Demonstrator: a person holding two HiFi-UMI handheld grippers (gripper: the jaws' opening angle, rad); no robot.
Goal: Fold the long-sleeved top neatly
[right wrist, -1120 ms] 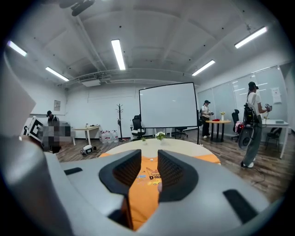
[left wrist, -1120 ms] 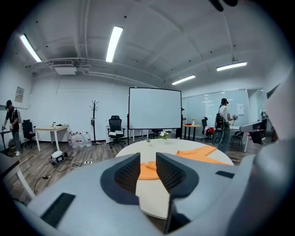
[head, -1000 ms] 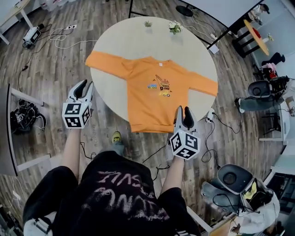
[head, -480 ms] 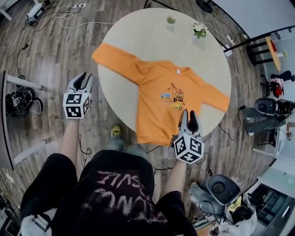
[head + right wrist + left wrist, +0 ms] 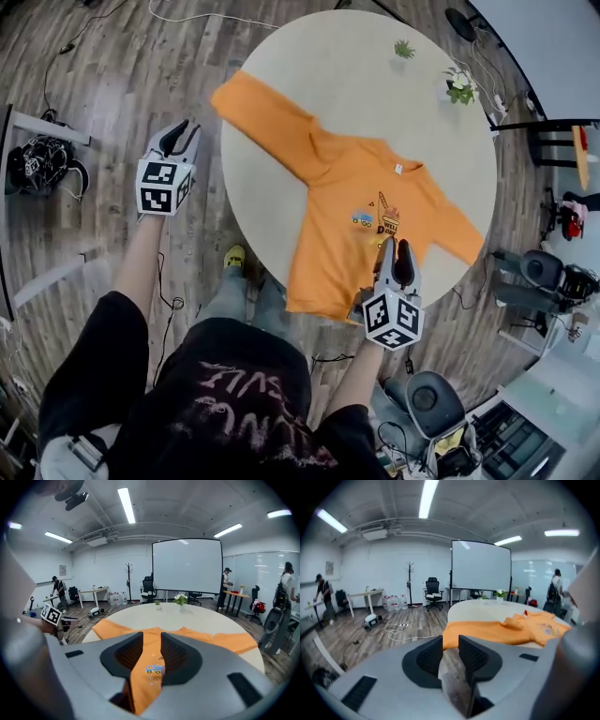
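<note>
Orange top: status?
Left gripper open, empty, beside the table. Right gripper open, empty, near the hem. Top flat, sleeves spread, unfolded. Two small plants at far edge, clear.

**Orange top on a cream table**

The long-sleeved top [image 5: 328,253] is plain orange, with a small blue-and-yellow print on the chest. The table [image 5: 375,103] is pale cream and the floor [image 5: 94,94] is grey-brown planks. The left hand-held gripper [image 5: 178,138] and right hand-held gripper [image 5: 397,248] are light grey and black, with black-and-white square markers.
</note>
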